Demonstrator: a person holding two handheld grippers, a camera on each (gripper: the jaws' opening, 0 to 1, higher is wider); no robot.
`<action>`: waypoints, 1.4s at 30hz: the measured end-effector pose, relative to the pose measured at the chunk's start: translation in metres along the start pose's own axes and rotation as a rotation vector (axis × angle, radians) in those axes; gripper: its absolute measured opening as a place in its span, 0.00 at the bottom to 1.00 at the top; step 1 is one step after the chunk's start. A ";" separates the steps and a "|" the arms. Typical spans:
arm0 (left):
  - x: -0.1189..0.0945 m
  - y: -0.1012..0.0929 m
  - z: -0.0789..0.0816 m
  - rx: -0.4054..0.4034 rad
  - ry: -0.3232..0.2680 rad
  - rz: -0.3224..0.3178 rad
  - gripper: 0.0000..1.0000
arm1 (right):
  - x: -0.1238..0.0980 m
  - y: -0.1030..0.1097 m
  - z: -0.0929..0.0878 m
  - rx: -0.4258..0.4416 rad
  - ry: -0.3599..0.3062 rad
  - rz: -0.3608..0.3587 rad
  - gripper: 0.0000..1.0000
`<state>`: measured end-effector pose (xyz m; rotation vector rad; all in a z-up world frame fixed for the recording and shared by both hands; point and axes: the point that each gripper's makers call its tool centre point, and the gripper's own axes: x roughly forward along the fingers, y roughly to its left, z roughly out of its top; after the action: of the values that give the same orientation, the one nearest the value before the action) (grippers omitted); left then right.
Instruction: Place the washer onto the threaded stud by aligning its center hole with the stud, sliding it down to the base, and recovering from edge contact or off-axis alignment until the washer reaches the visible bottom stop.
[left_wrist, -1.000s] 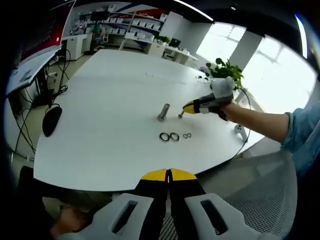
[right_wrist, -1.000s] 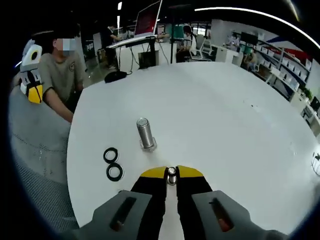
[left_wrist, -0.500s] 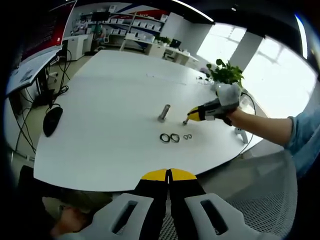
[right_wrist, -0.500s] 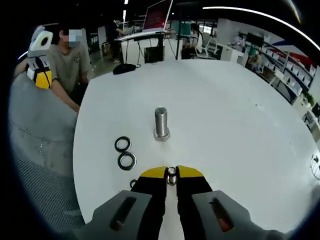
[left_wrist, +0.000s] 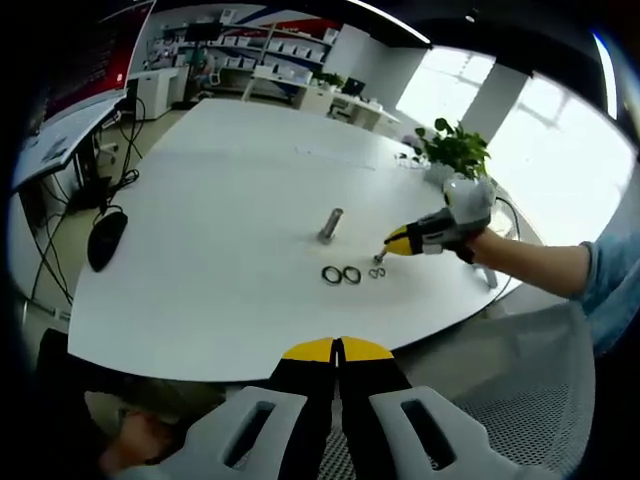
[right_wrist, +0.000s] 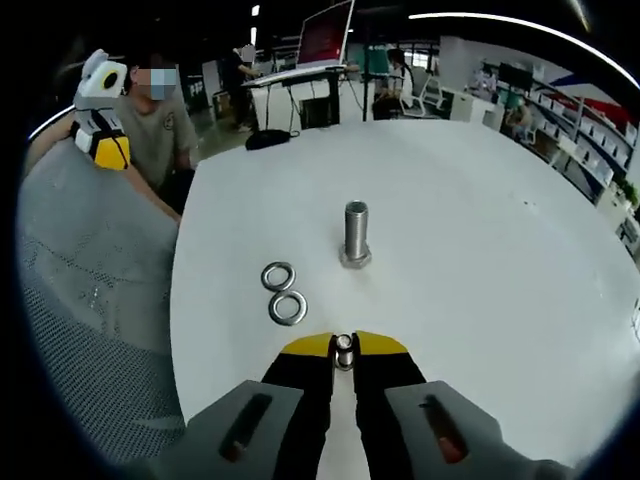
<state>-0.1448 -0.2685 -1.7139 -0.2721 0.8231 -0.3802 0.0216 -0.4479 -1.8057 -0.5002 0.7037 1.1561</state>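
A steel threaded stud (left_wrist: 330, 224) (right_wrist: 356, 233) stands upright near the middle of the white table (left_wrist: 200, 200) (right_wrist: 480, 250). Two larger washers (left_wrist: 341, 275) (right_wrist: 283, 292) lie flat beside it, with small metal pieces (left_wrist: 376, 272) close by. My right gripper (right_wrist: 343, 352) is shut on a small metal washer (right_wrist: 343, 346), held low over the table short of the stud. In the left gripper view the right gripper (left_wrist: 392, 245) hovers right of the stud, in a gloved hand (left_wrist: 462, 222). My left gripper (left_wrist: 337, 346) is shut with nothing in it, back from the table's edge; it shows far left in the right gripper view (right_wrist: 104, 120).
A dark mouse (left_wrist: 104, 240) and cables lie at the table's left end. A potted plant (left_wrist: 450, 150) stands at the far right edge. A mesh chair (right_wrist: 90, 300) (left_wrist: 500, 410) sits by the near edge. A person (right_wrist: 155, 120) sits beyond the chair, with desks and a laptop (right_wrist: 328, 35) behind.
My right gripper, still shut on the small washer, has drawn back from the stud toward the table's edge, past the two loose washers. The left gripper has stayed put.
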 end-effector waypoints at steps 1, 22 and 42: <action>0.000 0.000 0.000 0.000 0.000 0.000 0.00 | -0.004 0.001 0.004 0.006 -0.019 0.001 0.11; -0.003 -0.008 0.011 0.030 -0.066 -0.050 0.00 | -0.164 0.031 0.040 0.234 -0.346 -0.105 0.39; 0.001 -0.025 -0.006 0.115 0.042 -0.139 0.00 | -0.206 0.085 0.005 0.282 -0.251 -0.359 0.41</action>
<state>-0.1538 -0.2916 -1.7090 -0.2154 0.8221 -0.5633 -0.1052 -0.5490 -1.6530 -0.2244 0.5213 0.7508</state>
